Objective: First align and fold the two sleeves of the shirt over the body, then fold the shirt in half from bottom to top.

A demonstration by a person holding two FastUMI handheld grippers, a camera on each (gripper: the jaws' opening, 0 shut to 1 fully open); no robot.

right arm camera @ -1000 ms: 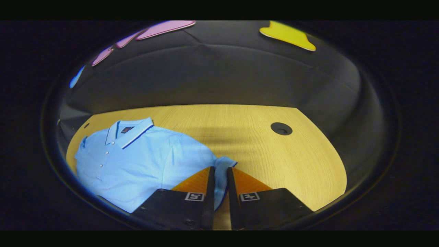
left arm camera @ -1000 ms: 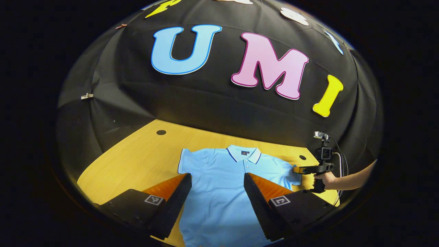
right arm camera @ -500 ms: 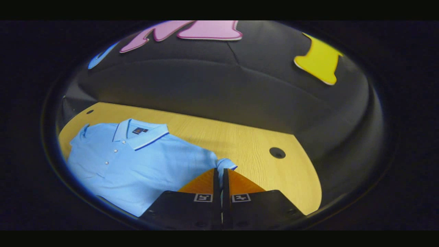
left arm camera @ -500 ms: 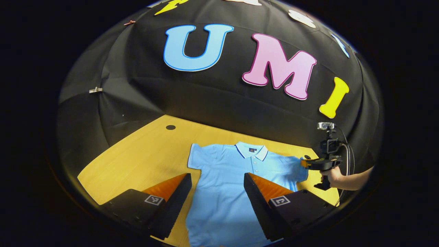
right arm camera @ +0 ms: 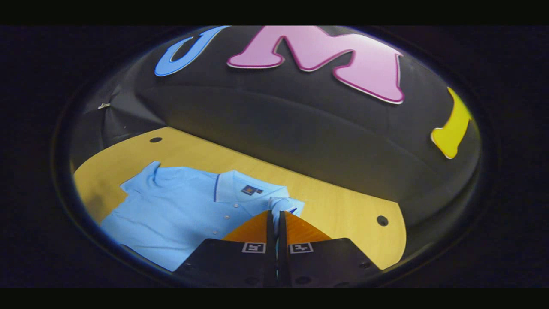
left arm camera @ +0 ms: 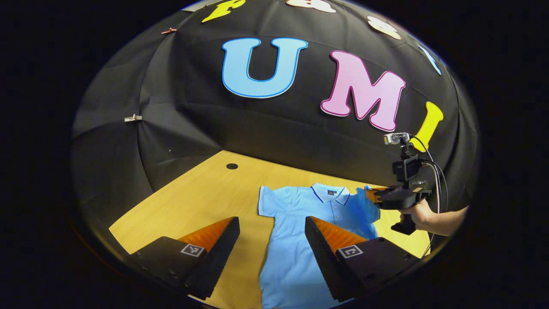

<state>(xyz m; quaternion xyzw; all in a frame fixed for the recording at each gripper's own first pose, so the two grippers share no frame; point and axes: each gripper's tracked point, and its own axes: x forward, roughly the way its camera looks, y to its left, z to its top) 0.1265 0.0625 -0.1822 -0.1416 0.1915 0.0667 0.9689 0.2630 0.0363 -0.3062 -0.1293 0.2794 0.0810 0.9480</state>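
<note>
A light blue polo shirt (left arm camera: 296,223) (right arm camera: 180,214) lies face up on the wooden table, collar toward the booth wall. My right gripper (right arm camera: 276,213) is shut on the hem of the shirt's right sleeve (right arm camera: 285,204), lifted off the table and carried in over the shoulder. In the left gripper view that right gripper (left arm camera: 374,198) shows at the far right with a hand (left arm camera: 422,214) on its grip, and the raised sleeve (left arm camera: 364,204) stands up as a darker fold. My left gripper (left arm camera: 272,223) hangs open above the shirt's lower body, nothing between its fingers. The left sleeve (left arm camera: 268,201) lies flat.
The yellow wooden table (left arm camera: 193,197) (right arm camera: 343,206) has small round cable holes (left arm camera: 232,166) (right arm camera: 381,220) near its back corners. The black booth wall rises right behind the table's far edge. A cable (left arm camera: 435,171) trails from the right gripper.
The right gripper closed fully on the right sleeve, then lifted it and swung it inward over the shirt. The left gripper drew back and left a little, still open.
</note>
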